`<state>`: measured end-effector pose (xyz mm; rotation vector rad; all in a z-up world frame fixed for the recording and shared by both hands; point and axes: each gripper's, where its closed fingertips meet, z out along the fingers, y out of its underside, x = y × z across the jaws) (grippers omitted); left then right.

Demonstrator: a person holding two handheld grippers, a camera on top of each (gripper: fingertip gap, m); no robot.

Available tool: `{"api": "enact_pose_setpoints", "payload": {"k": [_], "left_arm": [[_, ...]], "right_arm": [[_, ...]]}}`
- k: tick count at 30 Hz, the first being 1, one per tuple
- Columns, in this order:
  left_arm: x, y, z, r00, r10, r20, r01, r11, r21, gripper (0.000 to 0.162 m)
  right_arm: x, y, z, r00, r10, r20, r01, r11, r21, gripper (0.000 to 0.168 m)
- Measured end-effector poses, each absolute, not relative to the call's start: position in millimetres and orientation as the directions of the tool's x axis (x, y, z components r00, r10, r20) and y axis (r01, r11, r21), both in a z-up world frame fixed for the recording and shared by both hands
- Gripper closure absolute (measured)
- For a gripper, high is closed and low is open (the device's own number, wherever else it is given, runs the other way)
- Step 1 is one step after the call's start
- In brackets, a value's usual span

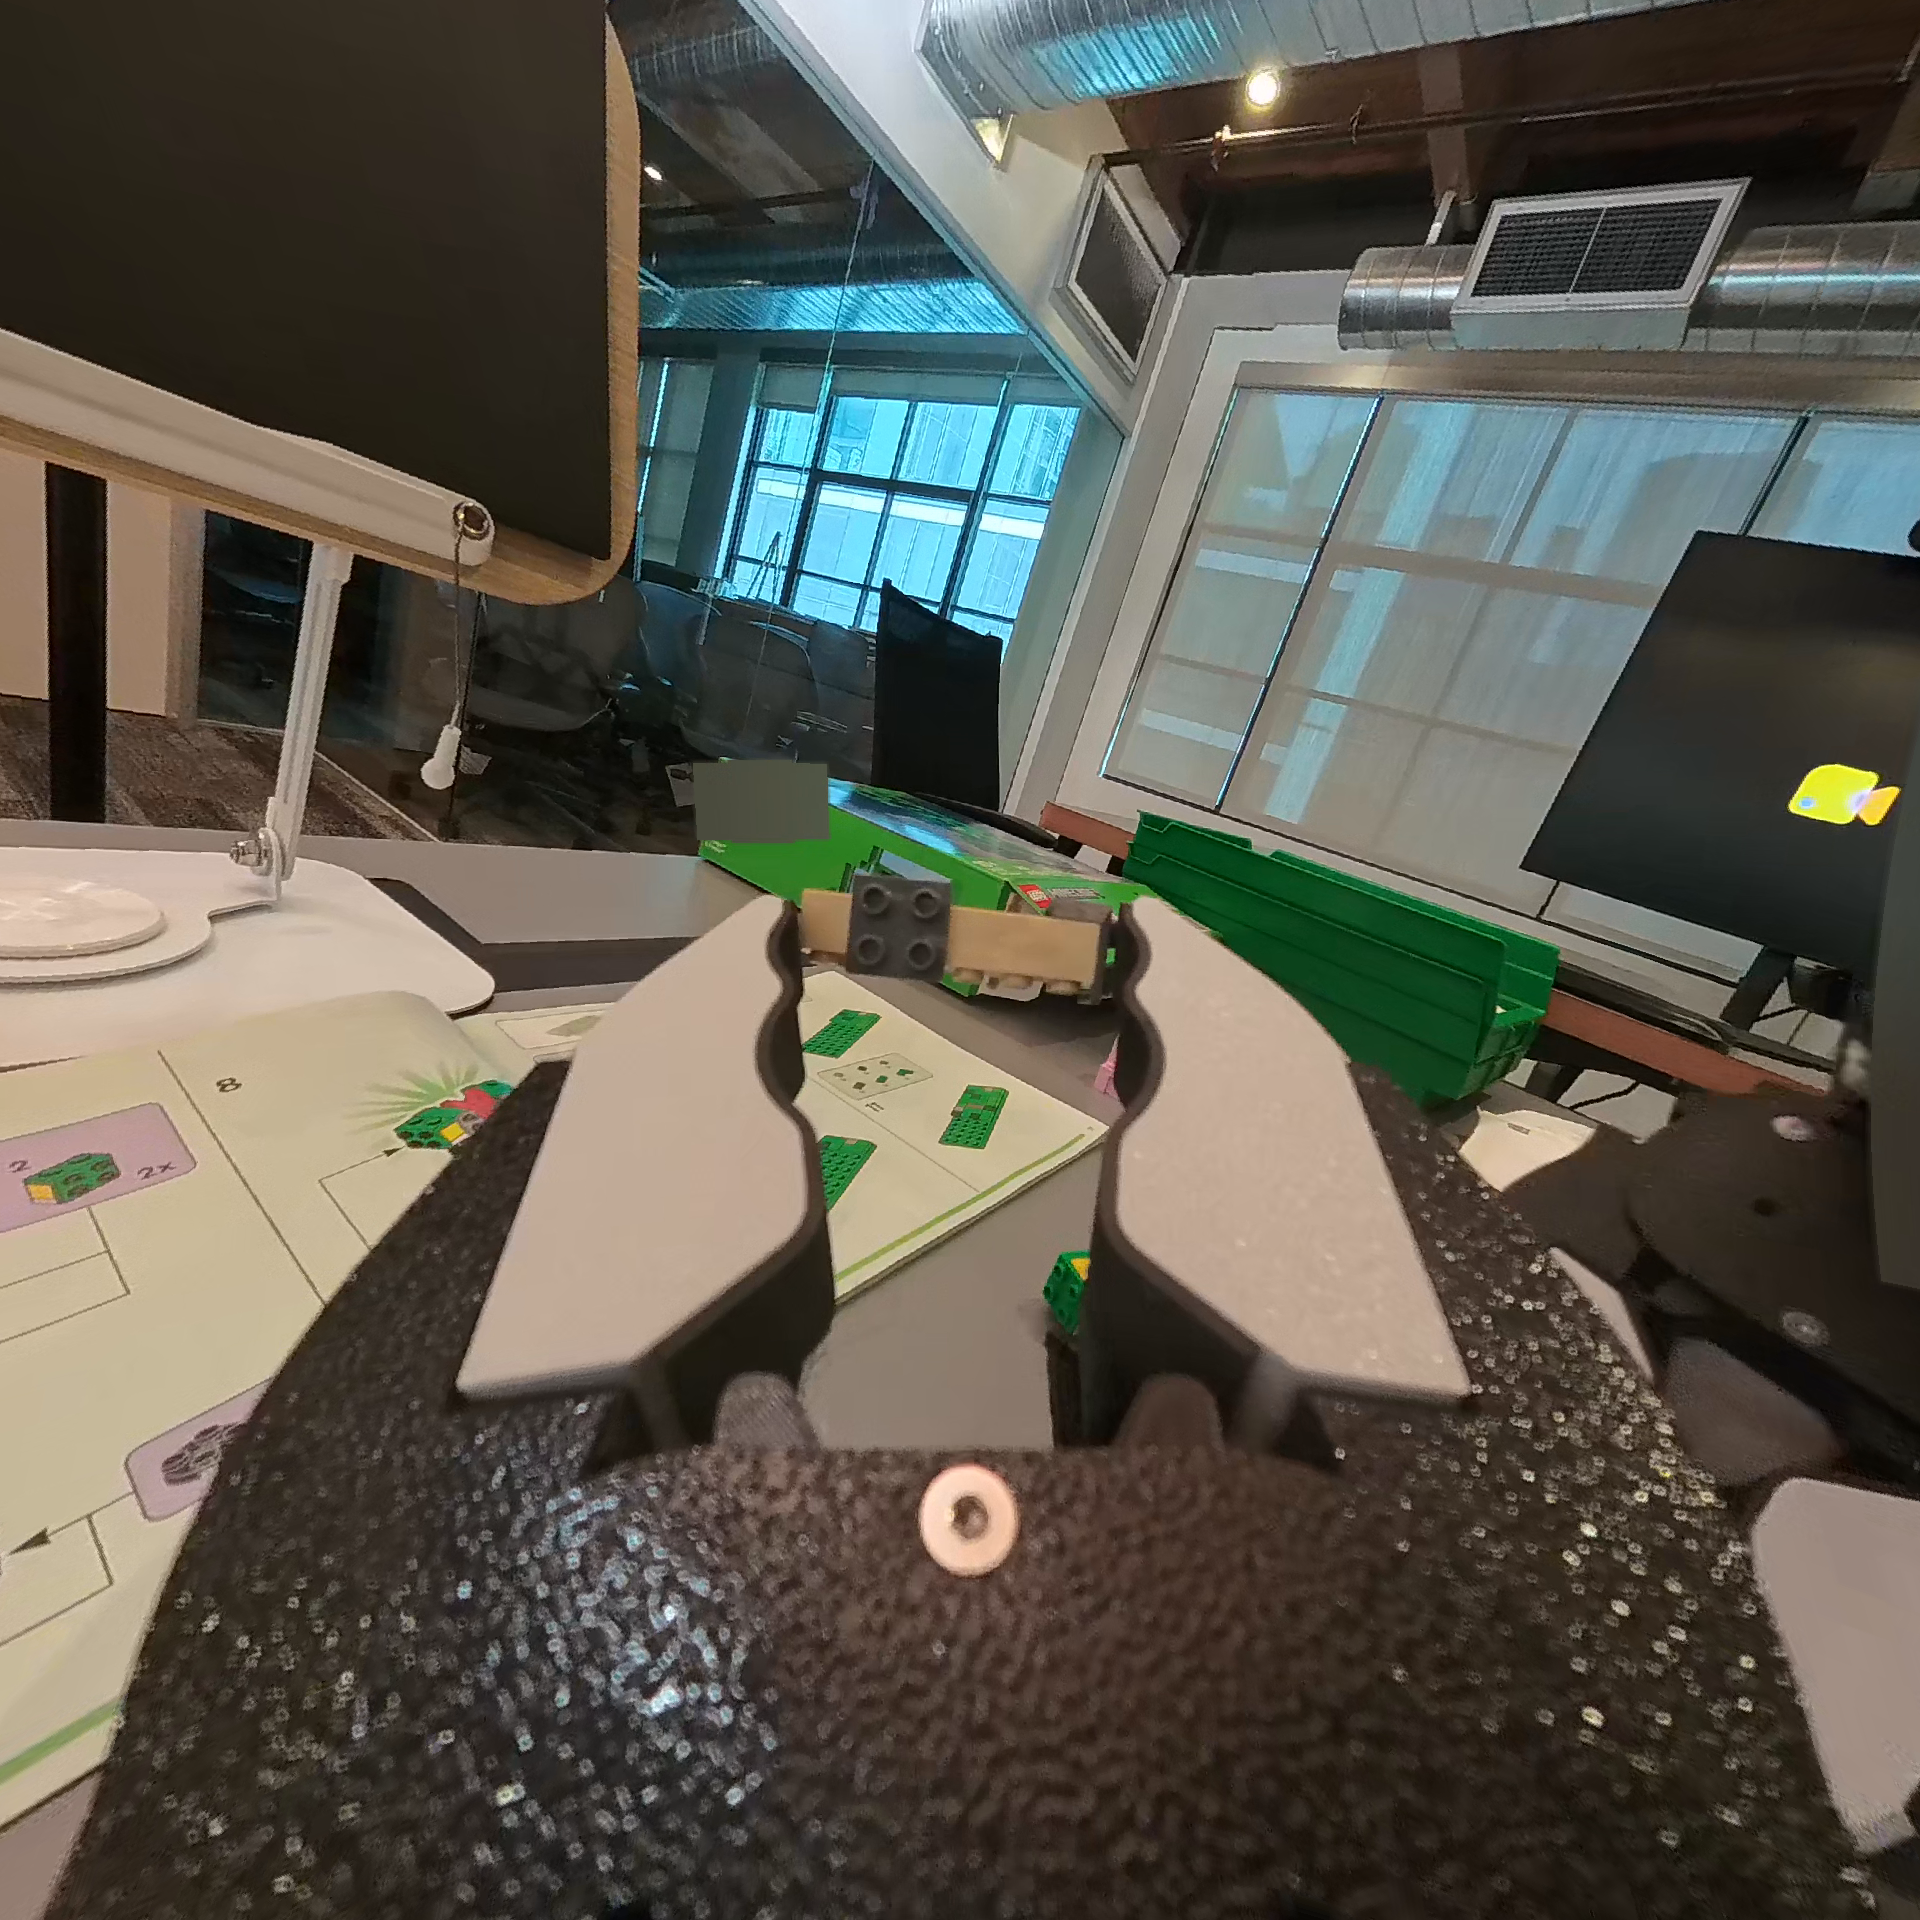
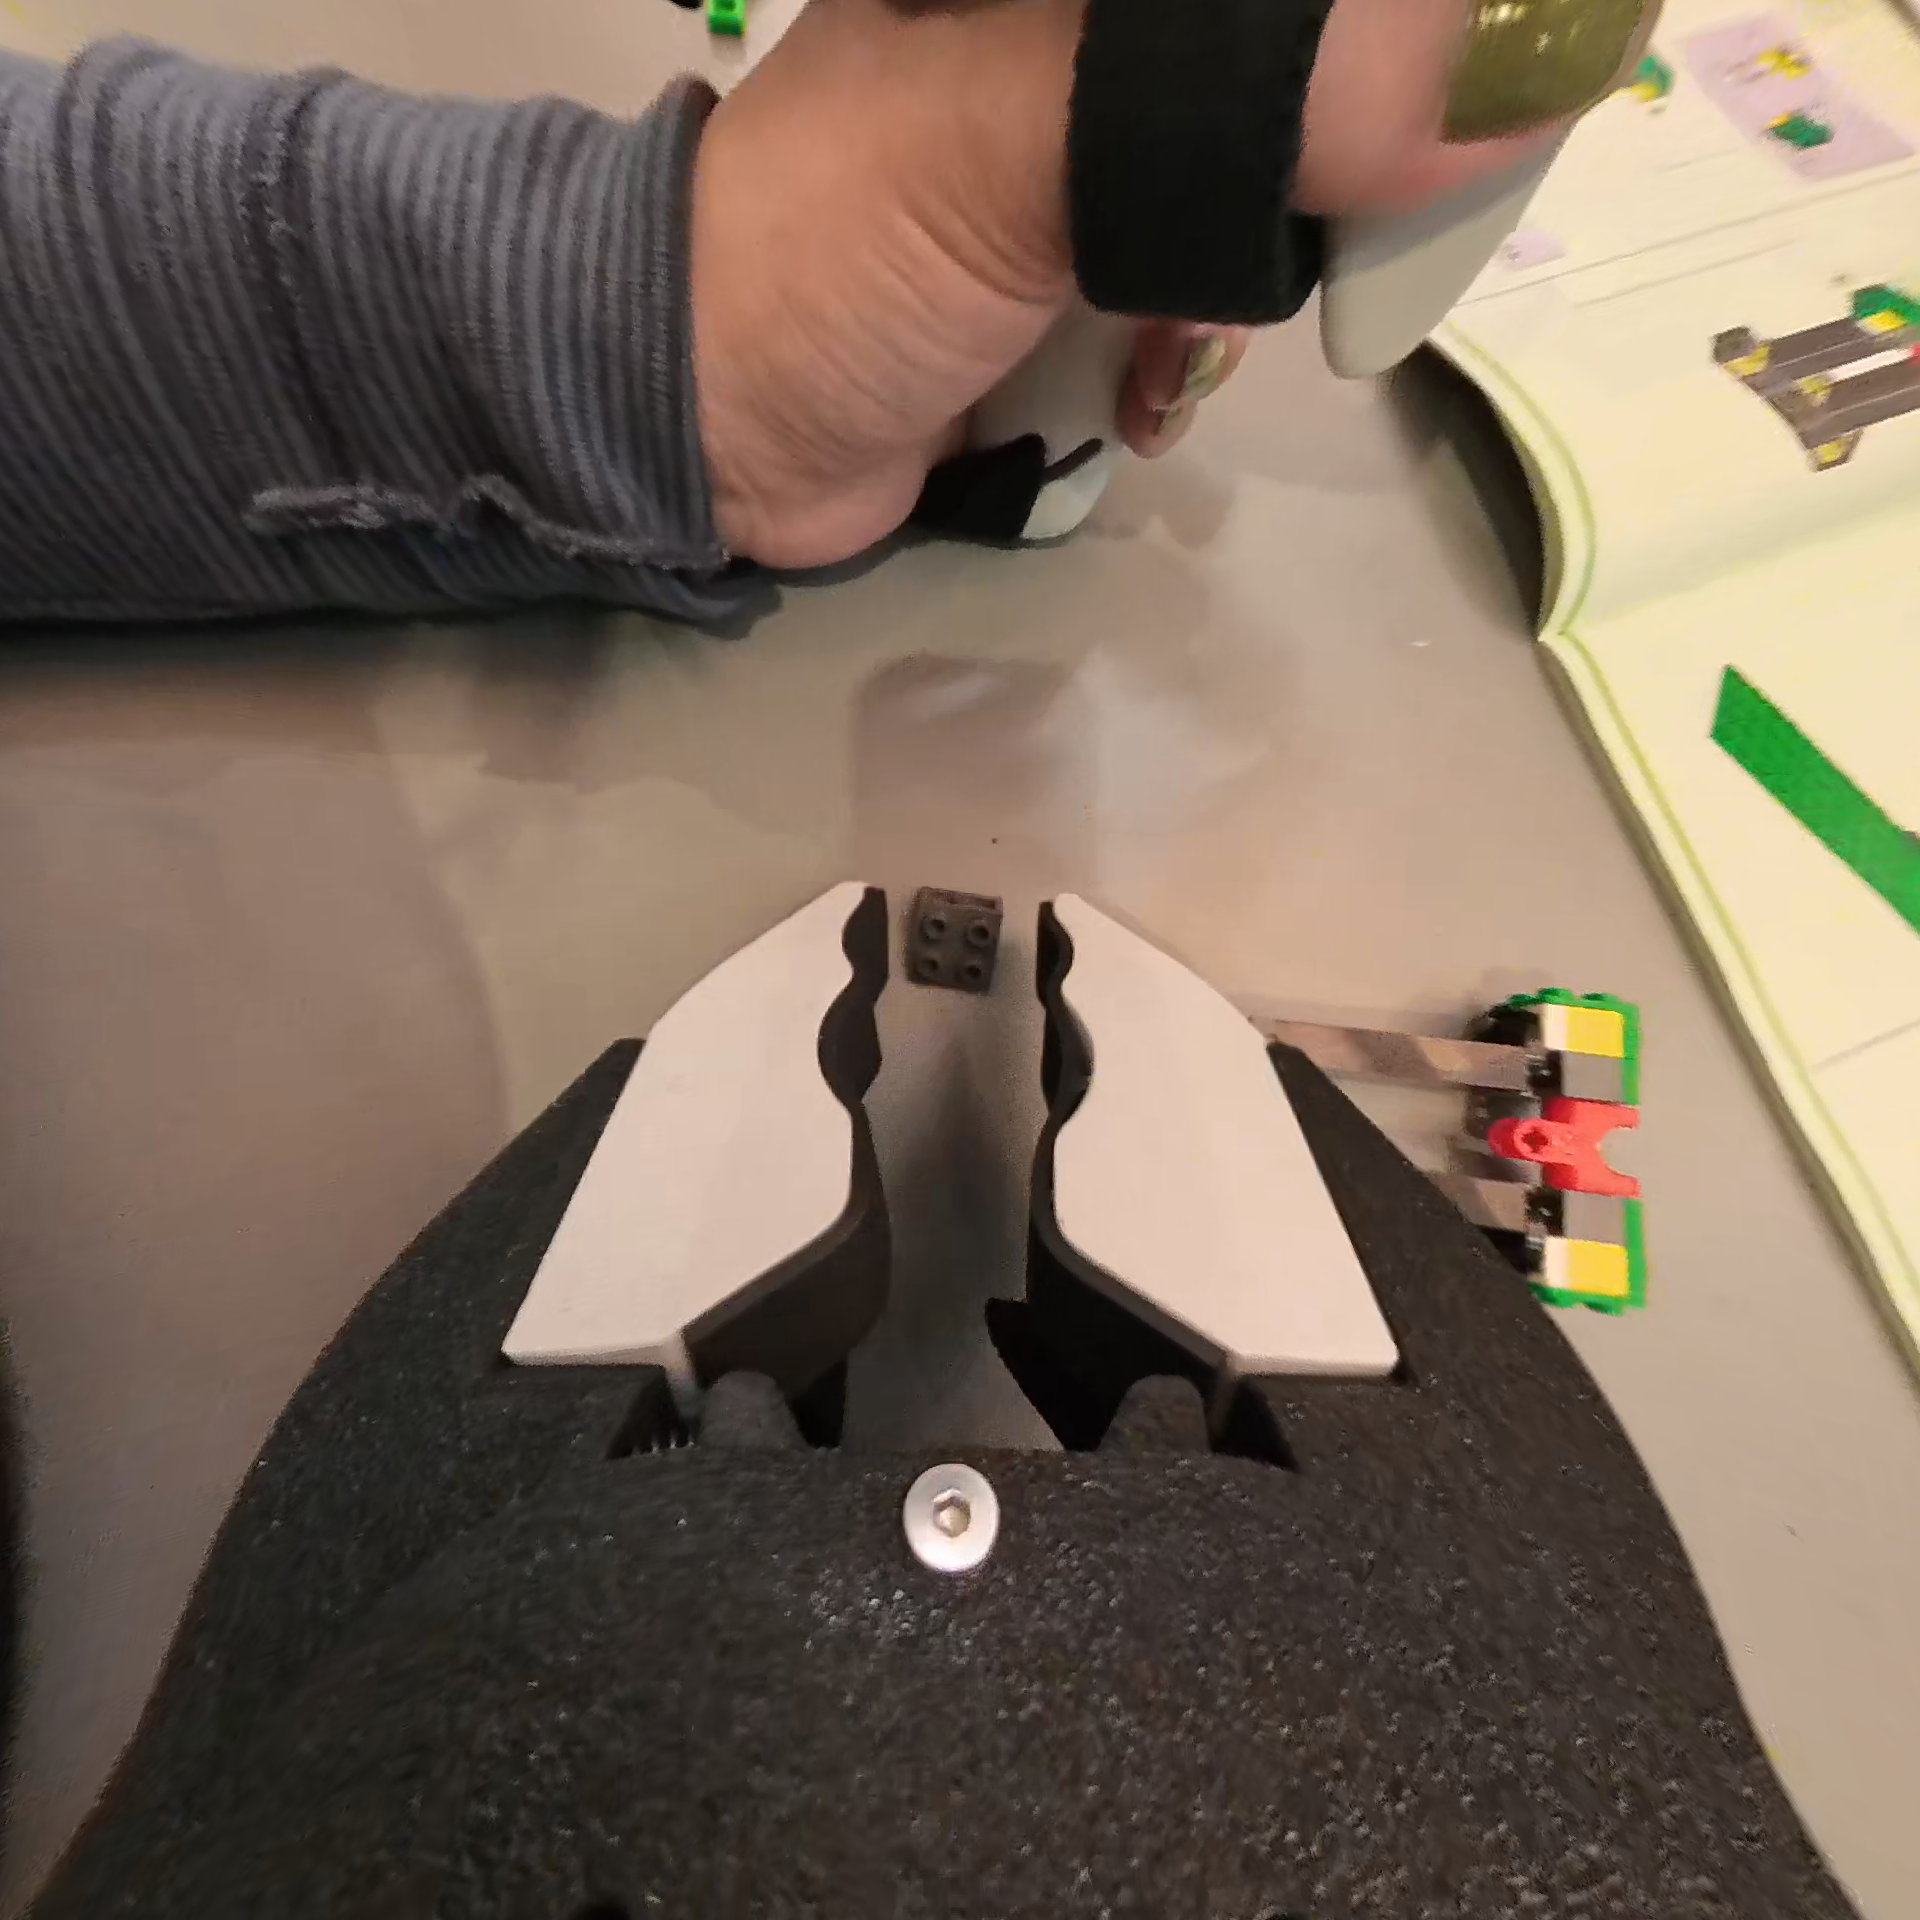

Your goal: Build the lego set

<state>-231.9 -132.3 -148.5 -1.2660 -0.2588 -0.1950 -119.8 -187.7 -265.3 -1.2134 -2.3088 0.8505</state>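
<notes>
In the left wrist view my left gripper (image 1: 956,940) is shut on a tan bar (image 1: 1023,943) that spans its fingertips, held above the table. A dark grey 2x2 piece (image 1: 900,923) sits on the bar's left half. In the right wrist view my right gripper (image 2: 958,909) is open and low over the grey table (image 2: 520,883). A small dark grey 2x2 brick (image 2: 956,951) lies on the table between its fingertips, with a gap on each side. A partial build (image 2: 1558,1148) in green, yellow, grey and red lies just right of the right finger.
An open instruction booklet (image 2: 1714,644) lies at the right, also seen in the left wrist view (image 1: 260,1174). A person's hand and sleeve (image 2: 873,312) rest on the table ahead. A green box (image 1: 935,842), green bins (image 1: 1351,945), a white lamp base (image 1: 343,935) and a small green brick (image 1: 1065,1288) stand around. Some 15 cm of space lies between my two pairs of fingers.
</notes>
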Motion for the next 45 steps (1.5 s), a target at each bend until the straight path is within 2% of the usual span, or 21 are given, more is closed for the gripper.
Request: {"api": "enact_pose_setpoints", "payload": {"k": [3, 6, 8, 10, 13, 16, 18, 21, 23, 25, 26, 30, 33, 38, 45], "left_arm": [[-232, -132, -148, 0.955, -0.002, 0.298, 0.285, 0.291, -0.913, 0.105], [-232, -133, -148, 0.954, -0.003, 0.299, 0.287, 0.292, -0.912, 0.105], [-232, -133, -148, 0.954, -0.004, 0.3, 0.288, 0.292, -0.912, 0.105], [-232, -132, -148, 0.955, -0.005, 0.298, 0.286, 0.29, -0.913, 0.105], [-230, -131, -148, 0.956, -0.007, 0.292, 0.282, 0.286, -0.916, 0.105], [-230, -131, -148, 0.958, -0.006, 0.288, 0.278, 0.284, -0.918, 0.105], [-230, -131, -149, 0.958, -0.006, 0.287, 0.277, 0.282, -0.919, 0.105], [-230, -131, -149, 0.957, -0.007, 0.288, 0.279, 0.282, -0.918, 0.105], [-230, -131, -149, 0.957, -0.007, 0.291, 0.281, 0.284, -0.917, 0.105], [-231, -132, -148, 0.955, -0.007, 0.296, 0.285, 0.288, -0.914, 0.105], [-232, -132, -148, 0.954, -0.007, 0.299, 0.288, 0.29, -0.912, 0.105], [-233, -133, -148, 0.95, -0.009, 0.313, 0.302, 0.298, -0.906, 0.105], [-234, -133, -148, 0.947, -0.01, 0.32, 0.308, 0.301, -0.902, 0.105], [-232, -133, -148, 0.948, -0.013, 0.318, 0.307, 0.299, -0.904, 0.105], [-231, -133, -149, 0.95, -0.012, 0.313, 0.303, 0.295, -0.906, 0.105]], "right_arm": [[-118, -191, -271, -0.583, 0.812, 0.023, 0.624, 0.466, -0.627, 0.152], [-114, -193, -267, -0.706, 0.707, 0.038, 0.552, 0.583, -0.596, 0.153], [-105, -195, -259, -0.837, 0.544, 0.061, 0.41, 0.696, -0.589, 0.153], [-86, -197, -254, -0.96, 0.269, 0.081, 0.176, 0.8, -0.574, 0.153], [-64, -185, -263, -0.986, -0.096, 0.136, -0.151, 0.862, -0.484, 0.153], [-58, -177, -270, -0.975, -0.213, 0.061, -0.219, 0.886, -0.409, 0.153], [-62, -175, -271, -0.965, -0.253, 0.077, -0.262, 0.888, -0.378, 0.153], [-71, -179, -269, -0.963, -0.224, 0.149, -0.264, 0.892, -0.367, 0.136], [-75, -182, -265, -0.98, -0.123, 0.159, -0.179, 0.896, -0.406, 0.126], [-79, -181, -260, -0.984, 0.0, 0.18, -0.081, 0.894, -0.442, 0.125], [-83, -181, -256, -0.974, 0.077, 0.213, -0.031, 0.887, -0.461, 0.127], [-90, -172, -244, -0.854, 0.401, 0.331, 0.186, 0.83, -0.526, 0.151], [-63, -181, -255, -0.844, 0.502, 0.188, 0.333, 0.766, -0.551, 0.168], [-55, -177, -263, -0.788, 0.589, 0.179, 0.436, 0.739, -0.513, 0.168], [-61, -171, -272, -0.805, 0.567, 0.175, 0.43, 0.761, -0.487, 0.168]]}}
